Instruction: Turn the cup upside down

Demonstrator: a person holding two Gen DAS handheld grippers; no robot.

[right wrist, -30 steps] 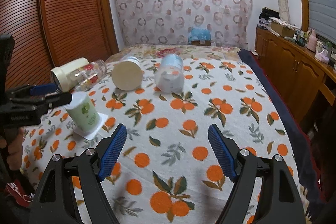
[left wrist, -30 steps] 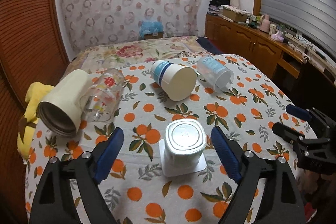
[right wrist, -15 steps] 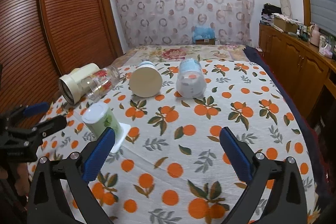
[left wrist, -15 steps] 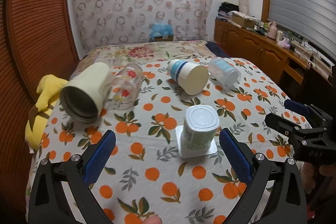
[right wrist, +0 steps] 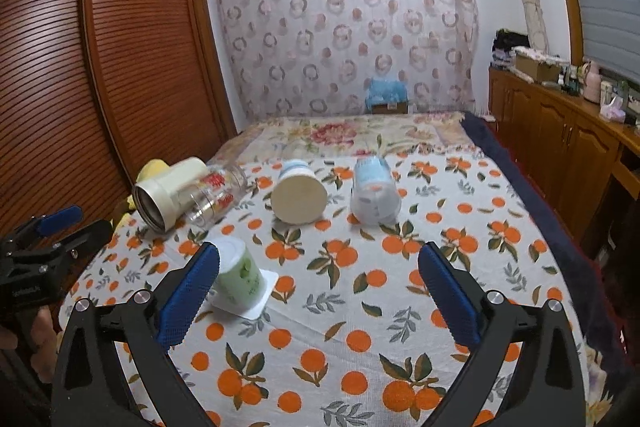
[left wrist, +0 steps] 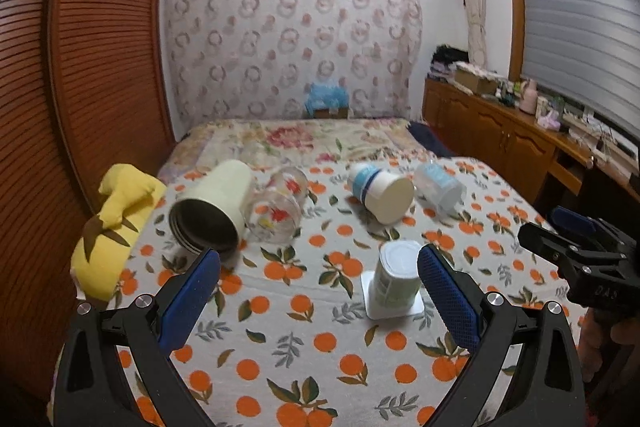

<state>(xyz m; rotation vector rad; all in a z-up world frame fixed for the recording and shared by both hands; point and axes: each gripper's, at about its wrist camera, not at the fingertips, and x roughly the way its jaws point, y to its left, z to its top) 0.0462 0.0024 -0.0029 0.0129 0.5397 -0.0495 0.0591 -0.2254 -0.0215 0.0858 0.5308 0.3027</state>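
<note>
A pale green and white cup [left wrist: 394, 277] stands upside down, rim flat on the orange-print cloth; it also shows in the right wrist view [right wrist: 240, 277]. My left gripper [left wrist: 320, 295] is open and empty, raised and back from the cup, which sits just inside its right finger. My right gripper [right wrist: 320, 291] is open and empty, with the cup by its left finger. Each gripper shows in the other's view, the right one [left wrist: 576, 247] at the right edge and the left one [right wrist: 48, 239] at the left edge.
Several cups lie on their sides farther back: a cream tumbler [left wrist: 212, 211], a clear glass with red print [left wrist: 276, 211], a white and blue cup [left wrist: 380, 193] and a clear plastic cup [left wrist: 440, 189]. A yellow plush [left wrist: 112, 227] lies at the left edge. Wooden cabinets [left wrist: 500, 143] stand at the right.
Both grippers have pulled back and risen, so the upside-down cup looks smaller and farther. The cup has stayed put on its rim. Both grippers remain open.
</note>
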